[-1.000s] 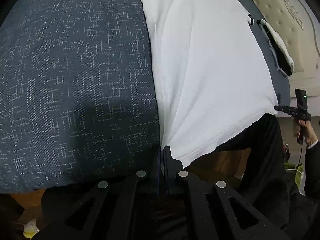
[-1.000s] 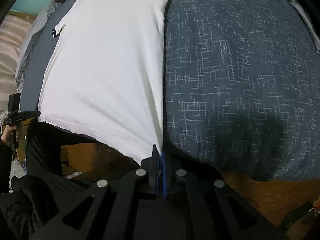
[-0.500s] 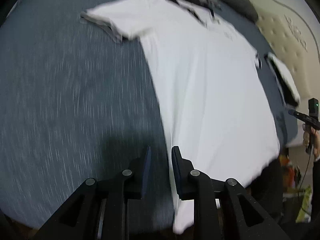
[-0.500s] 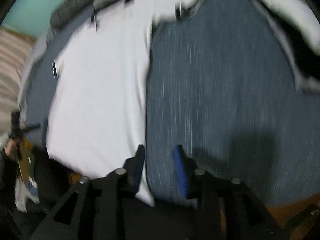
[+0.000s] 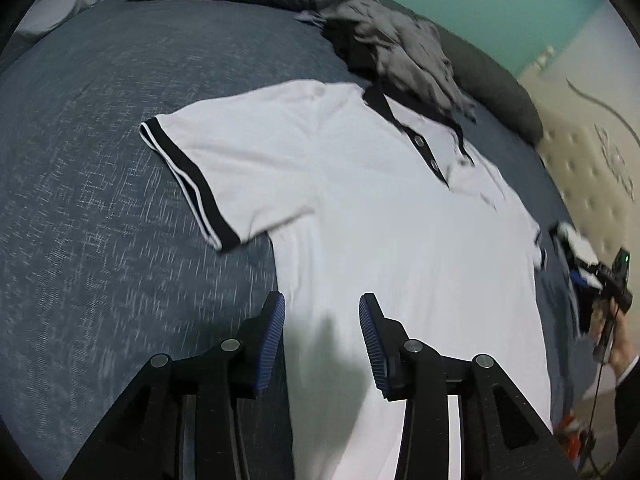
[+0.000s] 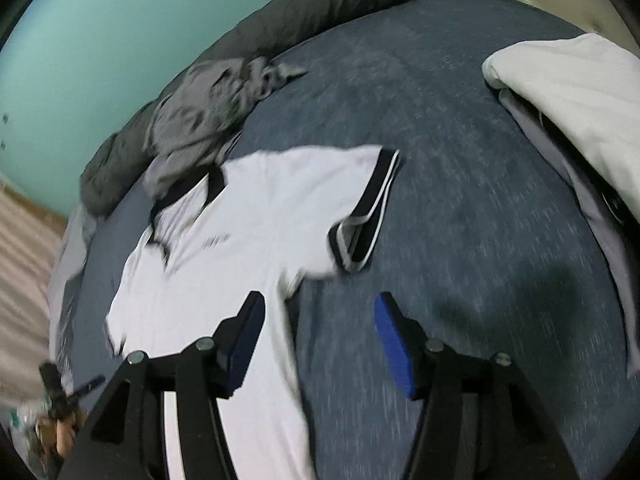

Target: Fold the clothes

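Observation:
A white polo shirt [image 5: 380, 208] with a black collar and black-banded sleeves lies flat, front up, on the dark blue bed cover [image 5: 100, 200]. It also shows in the right wrist view [image 6: 240, 240]. My left gripper [image 5: 322, 340] is open and empty, above the shirt's left side edge near the hem. My right gripper [image 6: 320, 340] is open and empty, above the shirt's right side edge, below the right sleeve [image 6: 364, 224].
A crumpled grey garment [image 5: 400, 48] lies just beyond the collar, also in the right wrist view [image 6: 208, 108]. A dark duvet [image 6: 320, 4] runs along the teal wall. A white pillow [image 6: 580, 92] lies at the right. A padded headboard [image 5: 592, 152] stands at the right.
Both grippers were shut on the shirt's hem corners at the bed's edge. They have let go, opened wide and risen, so the whole shirt now shows.

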Available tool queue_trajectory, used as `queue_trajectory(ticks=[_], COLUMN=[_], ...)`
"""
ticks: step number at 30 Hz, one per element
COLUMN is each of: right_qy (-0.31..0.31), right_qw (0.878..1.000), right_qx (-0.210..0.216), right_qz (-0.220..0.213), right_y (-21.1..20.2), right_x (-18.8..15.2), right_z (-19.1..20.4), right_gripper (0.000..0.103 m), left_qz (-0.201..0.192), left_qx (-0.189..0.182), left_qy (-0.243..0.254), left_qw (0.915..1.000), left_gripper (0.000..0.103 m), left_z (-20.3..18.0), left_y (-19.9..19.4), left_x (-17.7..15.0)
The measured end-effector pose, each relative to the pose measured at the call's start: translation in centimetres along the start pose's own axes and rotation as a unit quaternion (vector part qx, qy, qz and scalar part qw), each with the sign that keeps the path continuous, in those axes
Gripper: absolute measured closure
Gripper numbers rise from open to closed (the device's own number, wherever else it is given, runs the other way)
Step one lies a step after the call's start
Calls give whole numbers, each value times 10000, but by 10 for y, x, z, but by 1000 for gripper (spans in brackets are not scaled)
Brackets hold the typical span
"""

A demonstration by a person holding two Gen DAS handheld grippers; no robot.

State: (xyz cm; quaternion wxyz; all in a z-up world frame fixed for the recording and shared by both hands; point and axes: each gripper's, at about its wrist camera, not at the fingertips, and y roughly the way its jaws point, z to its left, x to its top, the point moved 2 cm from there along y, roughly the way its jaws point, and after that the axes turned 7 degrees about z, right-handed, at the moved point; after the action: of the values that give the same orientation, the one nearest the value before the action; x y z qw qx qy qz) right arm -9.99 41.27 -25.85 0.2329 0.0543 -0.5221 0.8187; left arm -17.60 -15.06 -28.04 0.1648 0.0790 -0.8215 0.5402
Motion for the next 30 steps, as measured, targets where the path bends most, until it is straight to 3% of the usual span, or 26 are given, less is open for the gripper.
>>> queue_trajectory(ticks=[6, 12, 24, 25, 27, 30], right_qy=[439, 771, 581, 516, 334, 60], right_qw=[9988, 9965, 9945, 9947, 9951, 9942], right_qx=[-108, -161, -677, -701, -763, -829], right_qz=[-193, -290, -541, -546, -528, -679], right_y=[28, 57, 99, 101, 105, 101], right_x=[32, 63, 101, 102, 101, 98], right_z=[-20, -36, -44, -43, -40, -32], right_gripper=[40, 40, 42, 46, 71, 93], left_qz=[-268, -479, -619, -610, -608, -614], left_qx=[77, 198, 163, 164, 160, 149], left_qy=[-178, -200, -278, -254, -224, -191], left_qw=[9995, 9985, 9976, 9977, 9978, 9978], left_gripper=[52, 50, 49, 49, 49, 49], left_z=[12, 26, 42, 43, 43, 42], left_y=[6, 12, 25, 26, 26, 27], left_x=[0, -8, -20, -21, -21, -21])
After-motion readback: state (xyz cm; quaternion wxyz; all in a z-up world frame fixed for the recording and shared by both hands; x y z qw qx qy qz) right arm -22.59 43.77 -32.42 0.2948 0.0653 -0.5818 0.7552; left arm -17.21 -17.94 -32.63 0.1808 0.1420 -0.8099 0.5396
